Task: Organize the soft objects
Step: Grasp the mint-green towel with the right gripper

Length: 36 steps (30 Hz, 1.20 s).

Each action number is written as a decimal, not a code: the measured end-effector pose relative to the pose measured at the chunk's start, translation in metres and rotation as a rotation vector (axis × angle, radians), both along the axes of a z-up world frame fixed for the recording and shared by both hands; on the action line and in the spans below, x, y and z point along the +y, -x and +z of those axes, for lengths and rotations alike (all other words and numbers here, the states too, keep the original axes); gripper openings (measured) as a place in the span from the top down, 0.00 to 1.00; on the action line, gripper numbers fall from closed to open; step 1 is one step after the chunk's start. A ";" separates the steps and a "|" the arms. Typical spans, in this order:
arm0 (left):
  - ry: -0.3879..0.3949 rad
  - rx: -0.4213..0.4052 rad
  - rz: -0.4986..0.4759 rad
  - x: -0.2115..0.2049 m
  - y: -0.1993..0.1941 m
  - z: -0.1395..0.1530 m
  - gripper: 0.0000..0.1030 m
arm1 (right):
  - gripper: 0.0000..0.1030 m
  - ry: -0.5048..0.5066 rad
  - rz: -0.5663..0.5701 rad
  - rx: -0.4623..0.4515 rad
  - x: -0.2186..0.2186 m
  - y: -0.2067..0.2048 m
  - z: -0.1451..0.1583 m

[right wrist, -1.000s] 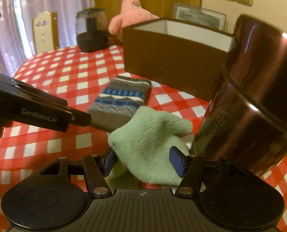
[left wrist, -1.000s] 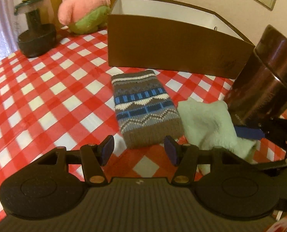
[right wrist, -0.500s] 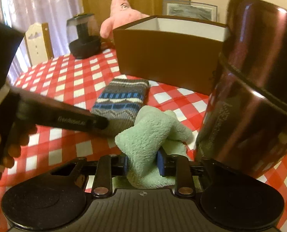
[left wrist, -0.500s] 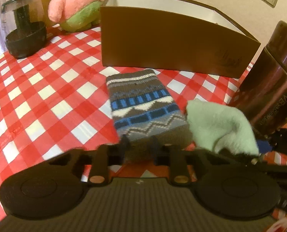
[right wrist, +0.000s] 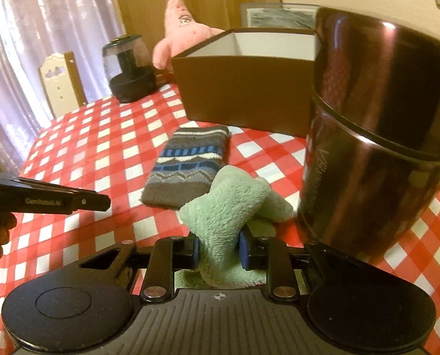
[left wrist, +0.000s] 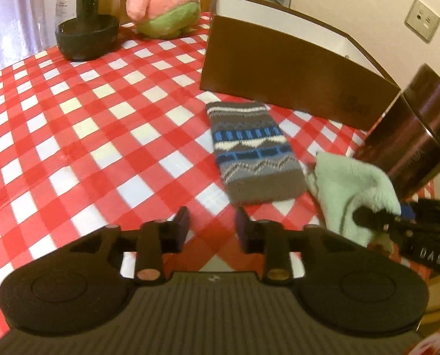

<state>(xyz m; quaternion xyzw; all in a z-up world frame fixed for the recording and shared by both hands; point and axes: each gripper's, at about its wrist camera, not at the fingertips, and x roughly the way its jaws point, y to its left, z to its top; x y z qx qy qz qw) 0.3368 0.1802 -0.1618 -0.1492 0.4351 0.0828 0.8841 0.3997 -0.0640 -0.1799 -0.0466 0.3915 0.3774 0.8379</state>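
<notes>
A patterned grey, blue and white knit sock point(left wrist: 251, 152) lies flat on the red checked tablecloth, in front of a brown open box point(left wrist: 291, 68). It also shows in the right wrist view point(right wrist: 187, 164). My left gripper point(left wrist: 211, 227) is part open and empty, just short of the sock's near end. My right gripper point(right wrist: 218, 250) is shut on a pale green fluffy cloth point(right wrist: 229, 207), which bunches up between the fingers. The green cloth point(left wrist: 351, 186) lies right of the sock in the left wrist view. A pink and green plush toy point(left wrist: 163, 1) sits behind the box.
A tall dark metallic canister point(right wrist: 377, 136) stands close on the right of the green cloth. A dark glass-topped jar point(left wrist: 86, 20) stands at the back left of the table. A chair back point(right wrist: 61, 84) shows beyond the table's far edge.
My right gripper has shut on the green cloth and lifted it a little. My left gripper closed toward the sock's end, then opened partway and drew back to the left.
</notes>
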 end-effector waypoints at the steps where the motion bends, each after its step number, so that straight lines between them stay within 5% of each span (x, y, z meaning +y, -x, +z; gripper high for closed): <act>1: 0.005 -0.005 -0.006 -0.001 -0.004 -0.001 0.68 | 0.75 0.004 -0.006 -0.002 0.001 -0.001 0.000; 4: 0.015 -0.008 -0.024 -0.008 -0.023 -0.006 0.50 | 0.75 0.007 -0.014 -0.016 0.003 -0.004 -0.002; 9: -0.011 0.016 -0.045 -0.020 -0.055 -0.021 0.50 | 0.75 -0.005 -0.033 -0.001 0.004 -0.013 -0.006; 12: -0.014 0.024 -0.049 -0.024 -0.065 -0.029 0.56 | 0.75 -0.006 -0.038 0.006 0.003 -0.015 -0.007; 16: -0.035 -0.002 -0.055 -0.023 -0.058 -0.024 0.86 | 0.75 -0.007 -0.038 0.014 0.002 -0.014 -0.006; 25: -0.029 0.050 -0.125 -0.005 0.027 0.000 0.89 | 0.75 -0.027 0.050 0.057 -0.004 -0.003 -0.001; 29: -0.033 0.095 -0.072 0.006 0.073 0.009 0.76 | 0.75 -0.062 0.179 0.080 -0.007 0.016 0.005; 32: 0.017 0.094 0.000 0.018 0.084 0.007 0.43 | 0.75 -0.067 0.250 0.086 -0.004 0.030 0.004; 36: 0.072 0.092 0.063 0.026 0.073 -0.004 0.37 | 0.49 0.021 0.219 0.110 0.008 0.033 -0.007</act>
